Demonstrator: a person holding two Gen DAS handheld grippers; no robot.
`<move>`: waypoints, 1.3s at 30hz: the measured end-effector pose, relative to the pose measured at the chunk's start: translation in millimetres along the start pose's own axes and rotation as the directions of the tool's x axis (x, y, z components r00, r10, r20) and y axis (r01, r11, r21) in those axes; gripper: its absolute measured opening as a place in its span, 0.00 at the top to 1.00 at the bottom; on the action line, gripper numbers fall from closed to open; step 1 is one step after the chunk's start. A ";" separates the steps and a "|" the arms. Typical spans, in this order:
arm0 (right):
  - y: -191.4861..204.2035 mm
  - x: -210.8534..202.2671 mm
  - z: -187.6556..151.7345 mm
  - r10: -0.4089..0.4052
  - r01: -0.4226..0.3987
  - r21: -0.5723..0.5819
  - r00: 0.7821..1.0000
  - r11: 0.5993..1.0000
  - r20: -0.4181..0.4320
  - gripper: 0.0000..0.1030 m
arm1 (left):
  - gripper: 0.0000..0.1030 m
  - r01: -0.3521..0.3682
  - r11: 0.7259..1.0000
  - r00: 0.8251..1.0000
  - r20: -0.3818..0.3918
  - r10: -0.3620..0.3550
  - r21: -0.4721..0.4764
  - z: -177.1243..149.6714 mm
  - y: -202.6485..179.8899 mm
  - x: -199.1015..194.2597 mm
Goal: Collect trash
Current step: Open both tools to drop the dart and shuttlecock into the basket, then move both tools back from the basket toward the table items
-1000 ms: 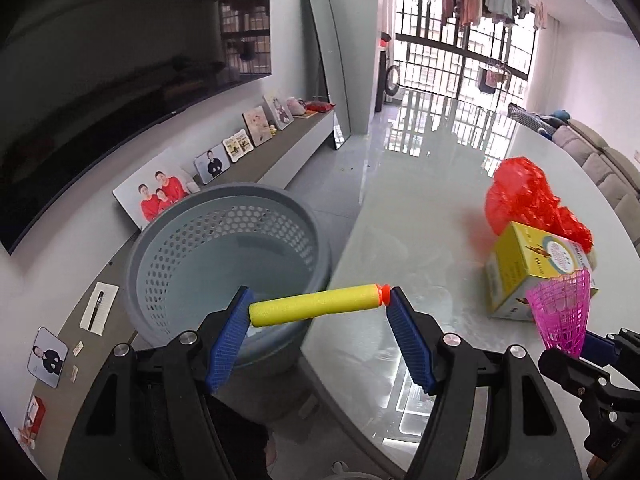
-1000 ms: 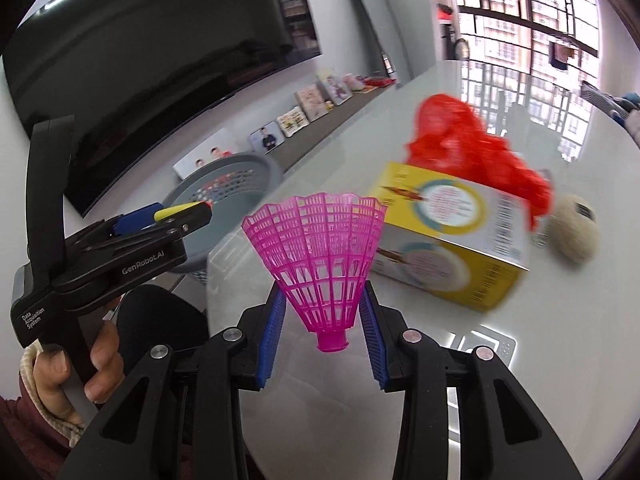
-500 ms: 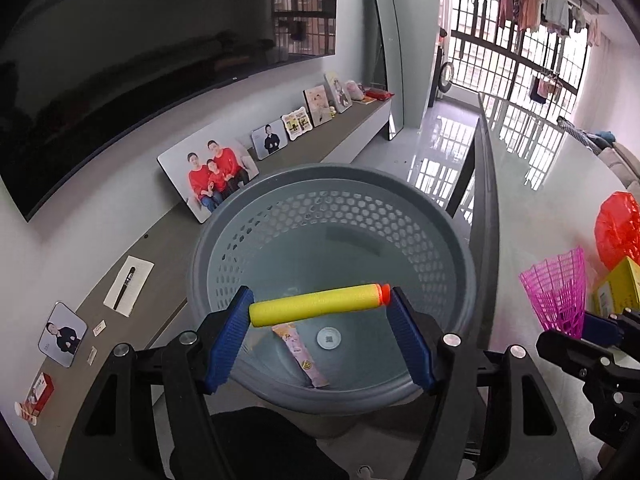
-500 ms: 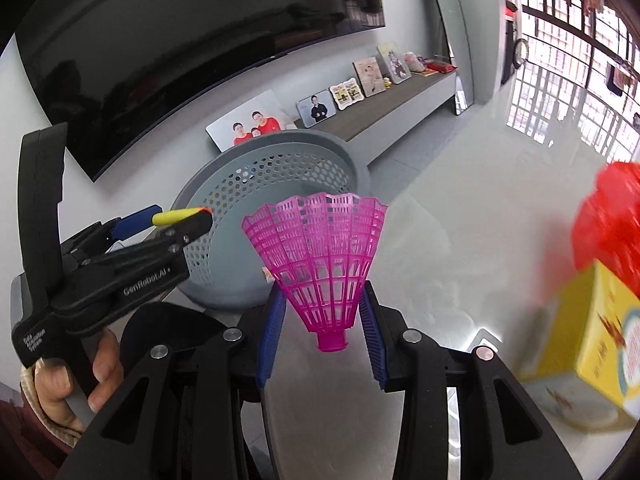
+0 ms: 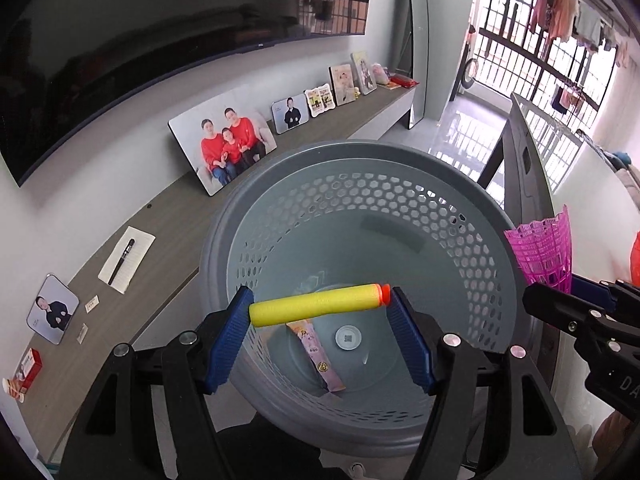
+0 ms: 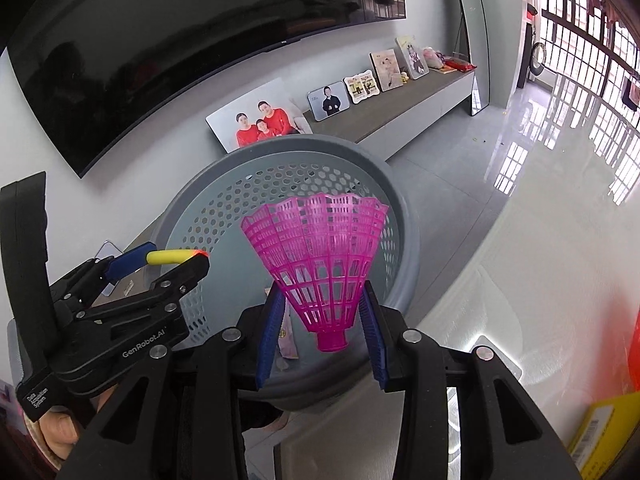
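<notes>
My left gripper is shut on a yellow foam dart with an orange tip, held crosswise over the open grey perforated basket. A pink wrapper lies on the basket floor. My right gripper is shut on a pink plastic shuttlecock, held upright at the basket's near rim. The shuttlecock and right gripper show at the right edge of the left wrist view. The left gripper with the dart shows at left in the right wrist view.
The basket stands beside a glossy white table. A yellow box and red bag lie at the table's right edge. A low TV bench with photo frames and a wall TV stand behind the basket.
Both grippers have swung left from over the table to the basket, each still holding its object. The left now hangs over the basket's inside; the box and red bag have slid out of view.
</notes>
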State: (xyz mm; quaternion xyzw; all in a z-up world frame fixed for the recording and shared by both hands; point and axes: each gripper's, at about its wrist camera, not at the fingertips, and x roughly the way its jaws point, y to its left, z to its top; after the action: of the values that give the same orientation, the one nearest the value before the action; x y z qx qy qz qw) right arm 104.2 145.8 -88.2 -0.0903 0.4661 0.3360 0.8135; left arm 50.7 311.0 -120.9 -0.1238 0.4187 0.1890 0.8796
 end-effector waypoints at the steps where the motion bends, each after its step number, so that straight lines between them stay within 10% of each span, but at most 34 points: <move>1: 0.2 3.0 1.9 0.001 -0.001 0.001 1.000 1.000 -0.001 0.65 | 0.35 -0.001 1.000 1.000 -0.001 0.001 -0.003 0.9 0.6 1.1; 18: 2.3 23.6 5.9 0.005 -0.005 -0.004 1.000 1.000 -0.022 0.64 | 0.34 -0.047 0.997 0.998 -0.041 0.045 -0.063 6.8 8.0 18.5; 25: 1.7 18.1 4.9 0.002 -0.002 -0.006 1.000 1.000 0.005 0.37 | 0.31 -0.046 0.996 0.998 -0.050 0.042 -0.072 6.8 10.7 20.6; 39: -2.5 19.2 6.7 0.006 -0.006 0.011 1.000 1.000 0.004 0.37 | 0.25 -0.035 0.997 0.998 -0.049 0.031 -0.071 5.6 10.2 20.0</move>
State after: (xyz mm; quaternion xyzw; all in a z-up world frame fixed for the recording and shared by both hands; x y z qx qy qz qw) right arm 117.0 155.9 -100.7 -0.0835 0.4666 0.3359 0.8139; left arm 61.7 326.8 -133.7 -0.1528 0.4346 0.2152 0.8611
